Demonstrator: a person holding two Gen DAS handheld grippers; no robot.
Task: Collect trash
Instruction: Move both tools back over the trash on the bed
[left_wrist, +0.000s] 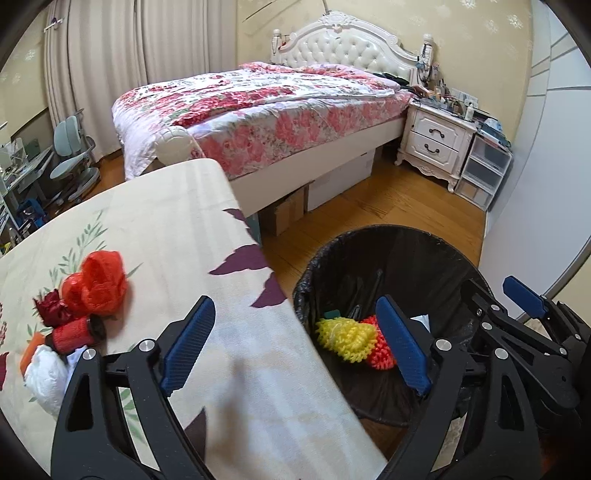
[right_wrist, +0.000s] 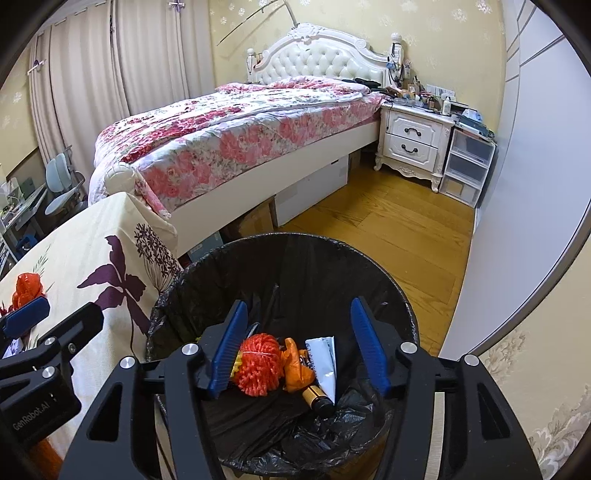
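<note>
Bedroom tabletop (left_wrist: 207, 236): remaining trash (left_wrist: 94, 291) lies left of the left gripper (left_wrist: 295, 343), nearer it; both grippers' fingers spread, empty.

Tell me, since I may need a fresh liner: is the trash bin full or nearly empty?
Nearly empty: the trash bin holds only a few items at the bottom, with bare black liner above them.

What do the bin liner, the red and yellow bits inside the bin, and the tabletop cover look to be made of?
Bin liner: thin black plastic film, glossy, crinkled over the rim. Red piece and yellow piece: likely foam mesh fruit sleeves, matte, with an open knobbly net texture. Table cover: seemingly woven fabric, matte cream with printed purple flowers, draped and creased over the edge.
</note>
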